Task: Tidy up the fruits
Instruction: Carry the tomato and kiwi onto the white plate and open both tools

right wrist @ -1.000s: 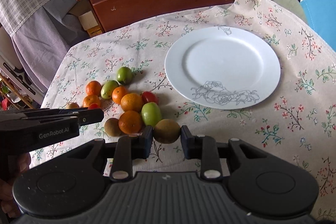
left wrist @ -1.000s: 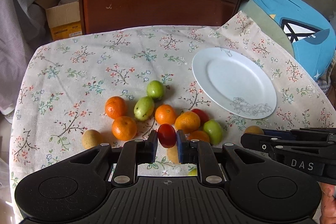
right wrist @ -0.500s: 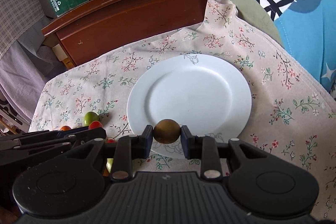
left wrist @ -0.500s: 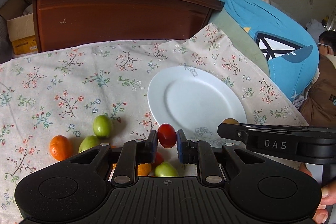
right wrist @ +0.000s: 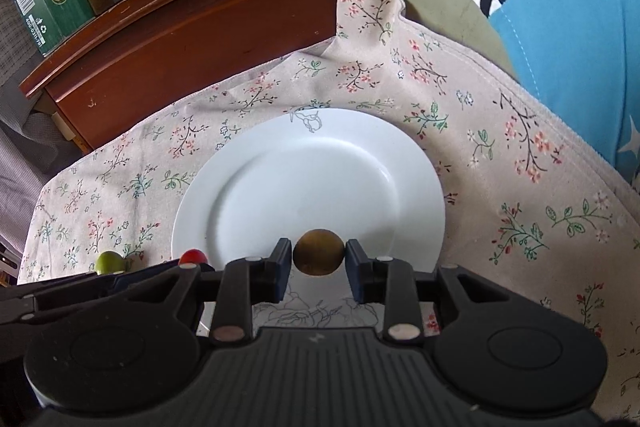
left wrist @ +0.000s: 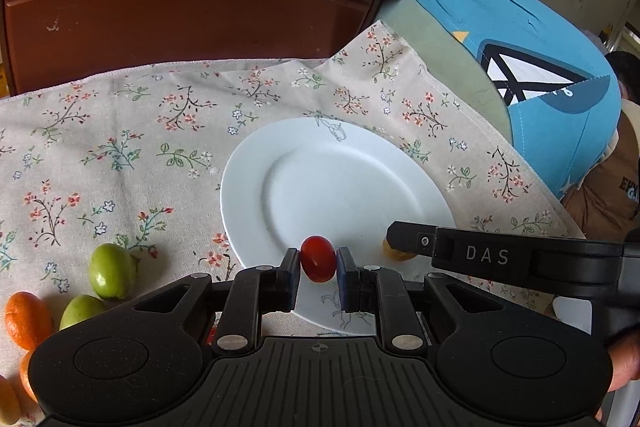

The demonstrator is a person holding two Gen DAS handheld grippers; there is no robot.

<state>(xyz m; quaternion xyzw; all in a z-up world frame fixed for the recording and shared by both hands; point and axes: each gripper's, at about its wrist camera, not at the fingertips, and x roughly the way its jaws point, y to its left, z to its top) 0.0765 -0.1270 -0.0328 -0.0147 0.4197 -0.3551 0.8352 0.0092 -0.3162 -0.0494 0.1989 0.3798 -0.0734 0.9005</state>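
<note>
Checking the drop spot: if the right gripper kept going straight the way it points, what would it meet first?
Probably the white plate: the right gripper, shut on a brown fruit, points over its near rim. Nothing lies on the plate ahead, though the height above it is unclear.

The right hand-held gripper (right wrist: 319, 259) pinches a brown fruit (right wrist: 319, 253), possibly a kiwi, over the white plate (right wrist: 304, 187) near its front rim.

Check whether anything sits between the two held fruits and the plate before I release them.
Nothing visible does. The white plate is bare. The left gripper holds the red tomato over the plate's near rim, and the right gripper holds the brown fruit likewise, beside it.
</note>
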